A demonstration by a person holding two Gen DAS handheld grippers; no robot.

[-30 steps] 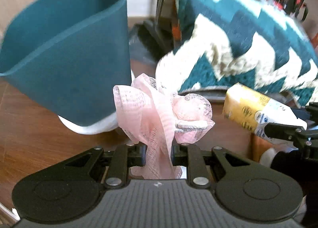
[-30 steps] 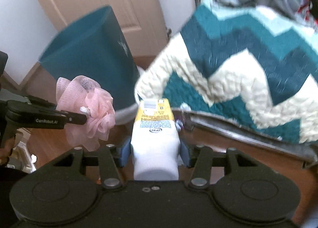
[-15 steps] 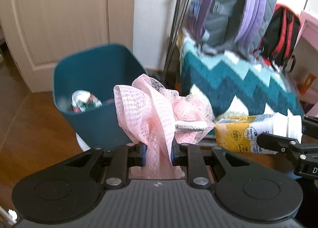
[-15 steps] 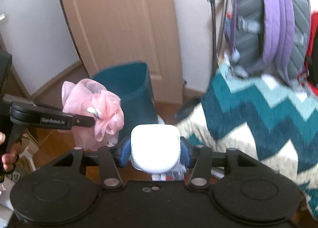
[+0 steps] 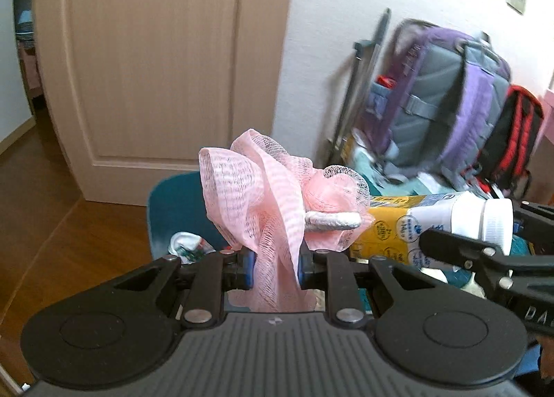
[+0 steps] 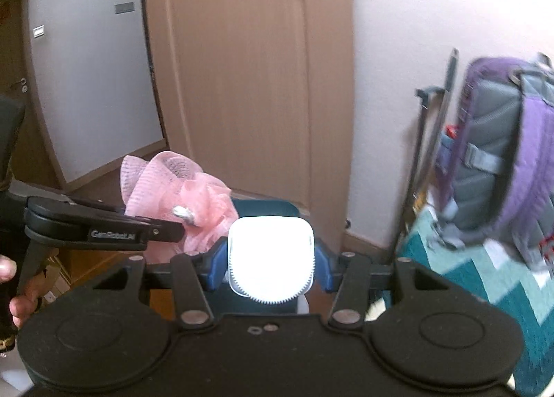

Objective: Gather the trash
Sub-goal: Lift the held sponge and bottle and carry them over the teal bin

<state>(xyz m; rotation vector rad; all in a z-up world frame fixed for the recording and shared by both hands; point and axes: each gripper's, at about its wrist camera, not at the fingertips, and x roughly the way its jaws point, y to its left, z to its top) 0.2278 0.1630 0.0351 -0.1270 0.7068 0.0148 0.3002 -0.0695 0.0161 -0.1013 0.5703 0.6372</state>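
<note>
My left gripper (image 5: 276, 267) is shut on a pink mesh bath sponge (image 5: 273, 196), held up above the teal trash bin (image 5: 173, 210); the sponge (image 6: 180, 196) and left gripper (image 6: 169, 229) also show in the right wrist view. My right gripper (image 6: 271, 263) is shut on a yellow and white carton (image 6: 271, 262), seen end on, its white bottom toward the camera. In the left wrist view the carton (image 5: 426, 224) lies sideways to the right of the sponge, held by the right gripper (image 5: 450, 241). The bin (image 6: 266, 206) holds a crumpled wrapper (image 5: 187, 246).
A beige door (image 5: 155, 57) stands behind the bin, with a wooden floor (image 5: 52, 224) at left. A purple and grey backpack (image 5: 446, 99) and a black and red one (image 5: 512, 141) rest on a teal zigzag blanket (image 6: 484, 279) at right.
Both grippers have risen and tilted upward with their loads. The bin has dropped from filling the view to low behind the sponge and carton. The door and backpacks have come into view.
</note>
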